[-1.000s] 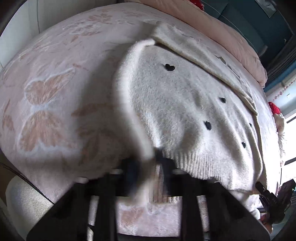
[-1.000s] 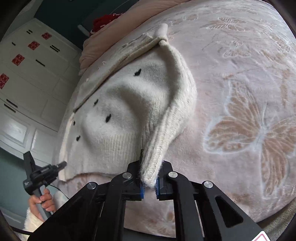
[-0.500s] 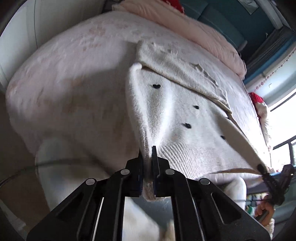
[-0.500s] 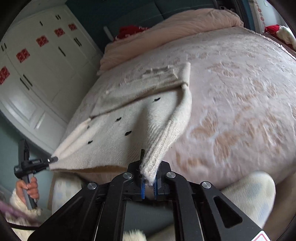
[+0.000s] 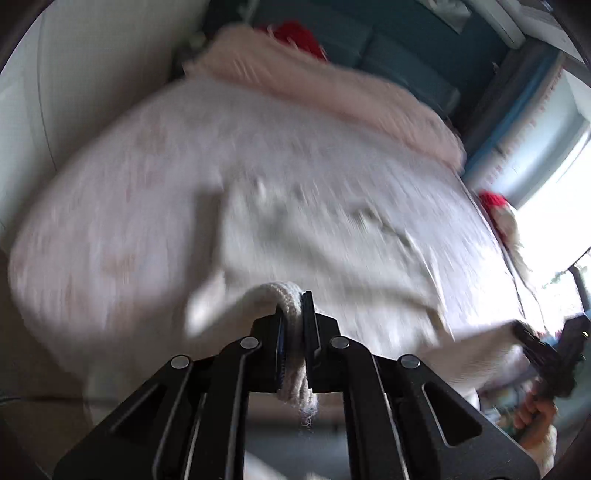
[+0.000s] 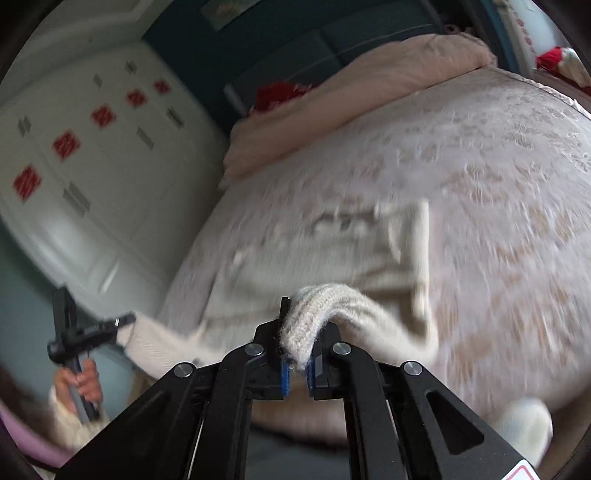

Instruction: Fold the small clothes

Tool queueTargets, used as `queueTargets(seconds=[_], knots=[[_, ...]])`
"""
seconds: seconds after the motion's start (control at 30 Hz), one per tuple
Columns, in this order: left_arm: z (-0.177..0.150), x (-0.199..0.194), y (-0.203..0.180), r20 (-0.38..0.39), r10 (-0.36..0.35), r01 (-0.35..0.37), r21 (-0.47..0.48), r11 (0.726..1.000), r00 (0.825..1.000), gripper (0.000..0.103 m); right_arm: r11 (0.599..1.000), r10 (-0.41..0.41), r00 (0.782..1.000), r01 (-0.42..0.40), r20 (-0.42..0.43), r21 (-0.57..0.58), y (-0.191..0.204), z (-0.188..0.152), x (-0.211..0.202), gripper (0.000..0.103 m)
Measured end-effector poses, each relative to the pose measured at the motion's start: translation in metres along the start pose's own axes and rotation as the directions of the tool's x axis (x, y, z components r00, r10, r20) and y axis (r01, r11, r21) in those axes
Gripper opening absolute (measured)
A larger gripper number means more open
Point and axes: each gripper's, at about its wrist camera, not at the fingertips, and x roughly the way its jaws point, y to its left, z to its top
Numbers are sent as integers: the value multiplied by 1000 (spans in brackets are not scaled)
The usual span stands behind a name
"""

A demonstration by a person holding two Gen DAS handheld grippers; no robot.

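A cream knit sweater (image 5: 325,236) lies blurred on the bed, its lower hem raised off the blanket. My left gripper (image 5: 294,325) is shut on one corner of the ribbed hem, and a loose end hangs below the jaws. My right gripper (image 6: 300,339) is shut on the other hem corner, which folds over its pads. The hem stretches taut between the two. The right gripper (image 5: 543,350) shows at the far right of the left wrist view. The left gripper (image 6: 92,330) shows at the far left of the right wrist view, held by a hand (image 6: 79,382).
The bed (image 6: 498,206) carries a pale pink blanket with butterfly patterns. A pink duvet (image 5: 332,85) and a red item (image 5: 295,33) lie at its head. A white wardrobe (image 6: 85,158) with red stickers stands beside the bed. A bright window (image 5: 554,221) is on the other side.
Both grippers have risen with the hem. The sweater's lower edge has come up off the blanket, and the black dots on its front are out of sight.
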Motion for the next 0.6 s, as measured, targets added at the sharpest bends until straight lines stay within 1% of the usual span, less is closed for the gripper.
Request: queueTargets(seconds=[0.03,0.07,0.1,0.13,0.2,0.23,0.3,0.33,0.37,0.4,0.43,0.47,0.5,0.53,0.57,0.6], knots=[[17,16,0,21,10,-9,-2,1000,1000,7,1000,0,1000,0,12,21,-8,13,15,7],[36,39,0,44,41,-41,-12,999,998,7,998,-16,999,15,28,57,-23,30,38,7],[50,61,1,50,73,-73,-10,997,996,7,995,-27,999,25,23,98,-37,44,60,7],[66,91,2,51,113,-112,-17,994,992,7,988,-27,1000,24,13,155,-56,56,87,7],[81,134,7,15,158,-157,-29,987,987,7,975,-60,998,63,-21,212,-77,70,126,7],[87,160,10,-12,176,-177,-39,983,984,7,967,-83,995,92,-47,237,-91,73,150,8],[91,211,18,-72,221,-225,-52,973,973,8,955,-94,991,118,-97,272,-107,73,185,10],[90,226,23,-91,224,-230,-60,971,970,10,950,-99,989,128,-112,284,-111,71,195,14],[87,238,27,-107,223,-231,-76,970,969,11,944,-104,987,136,-121,299,-117,70,205,14],[84,250,34,-122,219,-232,-100,968,968,12,943,-93,988,127,-121,308,-119,69,209,16],[83,257,40,-126,216,-231,-115,966,968,13,945,-70,992,100,-106,312,-119,71,209,18],[82,254,42,-112,199,-213,-134,968,974,14,949,-48,995,72,-85,307,-116,71,203,21],[81,247,43,-95,175,-188,-144,972,980,18,955,-25,998,39,-51,293,-113,72,194,34],[80,238,45,-80,161,-171,-146,974,984,33,959,-16,1000,21,-18,282,-110,72,183,53],[77,226,45,-56,170,-176,-142,974,984,45,964,-23,999,12,41,267,-107,70,165,62],[72,210,45,-9,187,-186,-134,973,982,63,968,-38,995,13,97,252,-104,67,148,71]])
